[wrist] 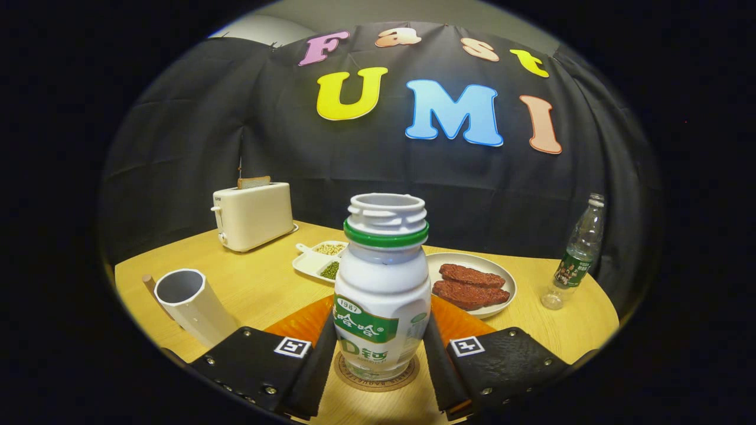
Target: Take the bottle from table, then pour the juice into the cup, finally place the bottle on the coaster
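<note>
Last step in hand, by the look of it: bottle (382, 295) stands upright on the round coaster (376, 373), right between the fingers. Cap off, neck open, green ring below the thread.

Gripper (378, 360): fingers sit close on both flanks of the bottle. Left one looks to be touching the label; on the right I see a thin gap or shadow, so I can't tell whether they are clamping or just released. Not wide open either way.

Cup (192, 304) is off to the left of the left finger, tilted in this fisheye view, mouth towards the camera. Can't see any juice inside, so can't confirm the pour from here. I'm judging it done only because the bottle is on the coaster.

Beyond the bottle: orange mat (307, 321) under the coaster, plate (472, 283) with two brown slabs, divided dish (323, 260) with beans, toaster (254, 215) further back left, clear water bottle (579, 254) far right.

Next move calls for: spread the fingers evenly so neither drags the bottle, then back straight out along the finger axis. The bottle is tall over a small coaster, so a sideways nudge could tip it.
</note>
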`<act>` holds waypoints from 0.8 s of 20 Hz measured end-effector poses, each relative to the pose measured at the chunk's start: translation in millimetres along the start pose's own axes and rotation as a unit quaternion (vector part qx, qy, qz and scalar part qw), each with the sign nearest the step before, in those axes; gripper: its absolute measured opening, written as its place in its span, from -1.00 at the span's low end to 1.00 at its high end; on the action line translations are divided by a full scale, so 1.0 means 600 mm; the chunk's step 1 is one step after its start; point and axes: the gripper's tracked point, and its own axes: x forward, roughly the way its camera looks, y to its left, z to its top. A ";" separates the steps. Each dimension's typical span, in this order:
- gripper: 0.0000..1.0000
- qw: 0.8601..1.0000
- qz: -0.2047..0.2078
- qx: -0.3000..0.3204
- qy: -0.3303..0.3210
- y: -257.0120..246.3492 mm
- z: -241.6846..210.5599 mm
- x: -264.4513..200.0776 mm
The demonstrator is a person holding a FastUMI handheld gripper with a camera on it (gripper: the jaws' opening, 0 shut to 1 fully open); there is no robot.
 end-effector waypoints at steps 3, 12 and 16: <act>0.42 1.000 0.001 -0.001 -0.005 -0.001 0.002 0.001; 0.53 1.000 -0.006 -0.014 -0.025 -0.001 0.011 -0.006; 0.68 0.999 -0.008 0.003 -0.048 -0.013 0.036 -0.027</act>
